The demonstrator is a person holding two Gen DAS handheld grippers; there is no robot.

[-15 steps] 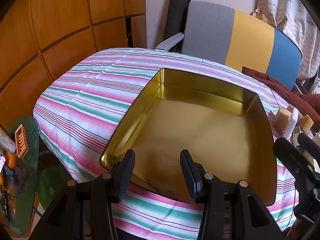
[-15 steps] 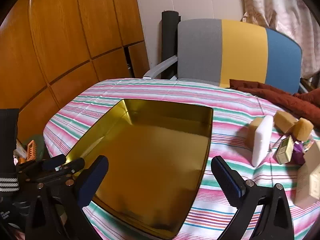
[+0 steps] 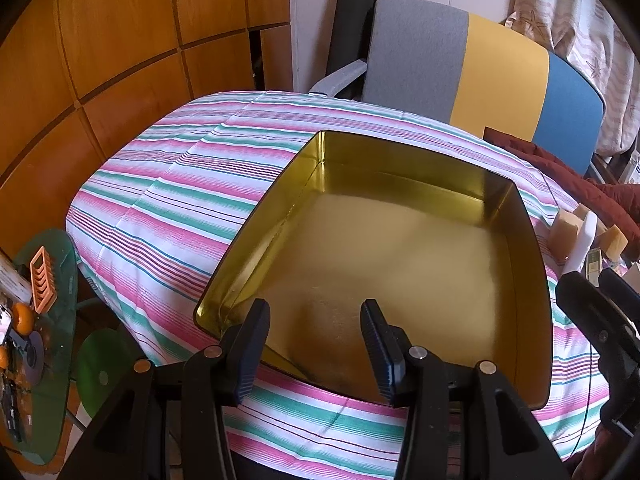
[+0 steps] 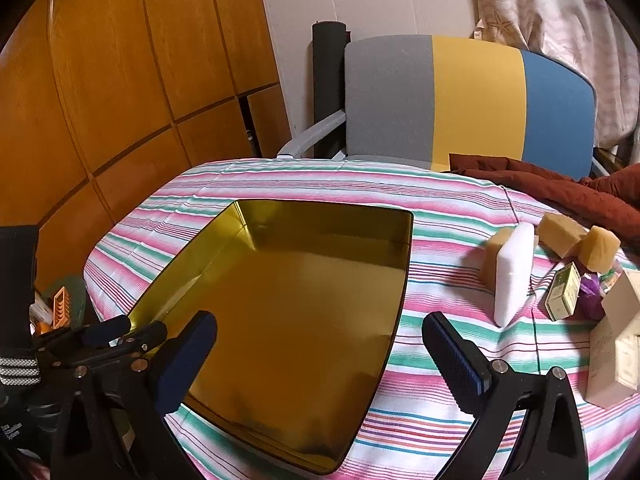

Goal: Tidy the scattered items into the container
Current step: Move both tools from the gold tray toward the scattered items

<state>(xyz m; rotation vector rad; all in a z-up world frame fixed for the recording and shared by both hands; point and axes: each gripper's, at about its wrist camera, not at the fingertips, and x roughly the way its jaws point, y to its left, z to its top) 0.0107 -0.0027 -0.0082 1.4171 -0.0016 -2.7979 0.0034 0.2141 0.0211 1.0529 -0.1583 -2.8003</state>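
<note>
The gold tin point(image 4: 288, 320) sits empty in the middle of the striped tablecloth point(image 3: 168, 208), its open mouth right under me, and nothing has gone into it yet. The things I'm meant to tidy lie in a cluster to its right: a white sponge block point(image 4: 514, 272) standing on edge, tan sponges point(image 4: 560, 234) beyond it, a small green box point(image 4: 564, 290) and pale cartons point(image 4: 612, 356) at the near right. My right gripper point(image 4: 320, 360) hangs over the tin's near right edge with its jaws spread wide and nothing between them; my left gripper point(image 3: 314, 344) hovers over the near rim, jaws partly apart and also empty. I judge the first pick is still ahead. The white block looks tippy, so a careless approach could knock it over into the sponge behind it. The items crowd each other, so wide jaws might catch two at once or shove the green box off the near edge. The cloth could also drag and shift the tin.
</note>
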